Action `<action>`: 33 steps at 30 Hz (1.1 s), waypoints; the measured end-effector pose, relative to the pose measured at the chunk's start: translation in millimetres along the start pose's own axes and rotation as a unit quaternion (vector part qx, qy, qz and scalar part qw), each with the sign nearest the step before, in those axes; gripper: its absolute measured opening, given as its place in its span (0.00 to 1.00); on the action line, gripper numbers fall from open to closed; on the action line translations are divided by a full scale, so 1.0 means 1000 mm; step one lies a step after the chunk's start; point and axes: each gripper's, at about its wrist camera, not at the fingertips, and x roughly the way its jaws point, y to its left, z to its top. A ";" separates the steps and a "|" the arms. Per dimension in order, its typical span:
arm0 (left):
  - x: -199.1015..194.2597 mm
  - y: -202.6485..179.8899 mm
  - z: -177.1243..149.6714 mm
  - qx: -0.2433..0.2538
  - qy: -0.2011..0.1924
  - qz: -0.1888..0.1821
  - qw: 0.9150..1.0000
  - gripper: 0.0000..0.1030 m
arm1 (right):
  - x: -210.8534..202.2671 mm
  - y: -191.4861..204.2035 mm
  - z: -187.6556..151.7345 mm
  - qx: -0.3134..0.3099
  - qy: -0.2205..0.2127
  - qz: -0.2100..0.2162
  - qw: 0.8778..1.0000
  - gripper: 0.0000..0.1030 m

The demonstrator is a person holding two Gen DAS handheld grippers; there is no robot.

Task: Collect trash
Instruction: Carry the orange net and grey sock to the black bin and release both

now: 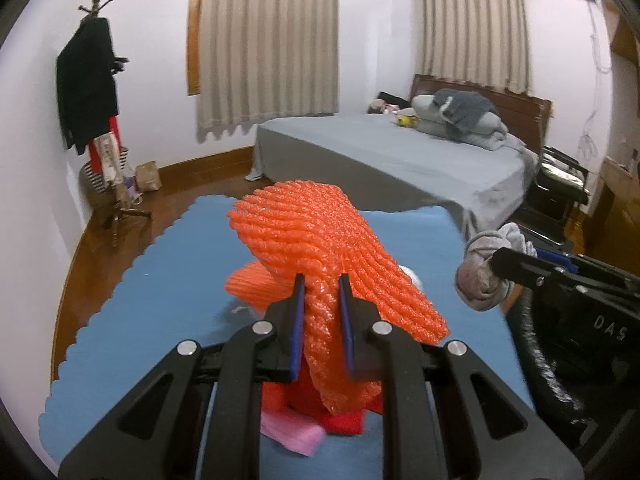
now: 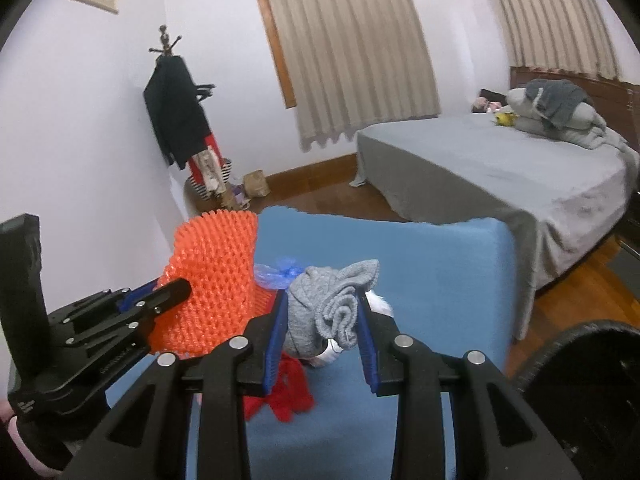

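My left gripper point(image 1: 322, 286) is shut on an orange foam net sleeve point(image 1: 320, 240) and holds it above the blue mat point(image 1: 140, 300). From the right wrist view that gripper point(image 2: 176, 286) and the orange net point(image 2: 216, 280) show at the left. My right gripper point(image 2: 324, 300) is shut on a rolled grey sock point(image 2: 332, 304), also seen at the right of the left wrist view point(image 1: 484, 276). Under the grippers lie a red cloth point(image 2: 288, 392), a pink piece point(image 1: 292, 434), a blue plastic scrap point(image 2: 276, 270) and something white point(image 2: 380, 304).
A black bin rim point(image 2: 580, 360) is at the lower right; it also shows in the left wrist view point(image 1: 548, 360). A grey bed point(image 1: 400, 152) stands behind the mat. A coat stand point(image 1: 92, 92) with clothes is in the left corner, on wooden floor.
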 end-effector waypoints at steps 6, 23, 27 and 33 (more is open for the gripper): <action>-0.005 -0.042 -0.004 0.025 0.006 -0.054 0.998 0.14 | -0.045 -0.028 -0.012 0.013 -0.004 -0.042 0.999 0.31; 0.002 -0.200 -0.028 0.121 0.024 -0.221 0.967 0.14 | -0.148 -0.137 -0.062 0.096 0.003 -0.211 0.973 0.32; 0.011 -0.223 -0.032 0.129 0.039 -0.253 0.958 0.16 | -0.159 -0.154 -0.068 0.109 0.000 -0.229 0.967 0.35; 0.023 -0.246 -0.040 0.142 0.052 -0.282 0.947 0.44 | -0.171 -0.171 -0.073 0.120 -0.006 -0.266 0.956 0.51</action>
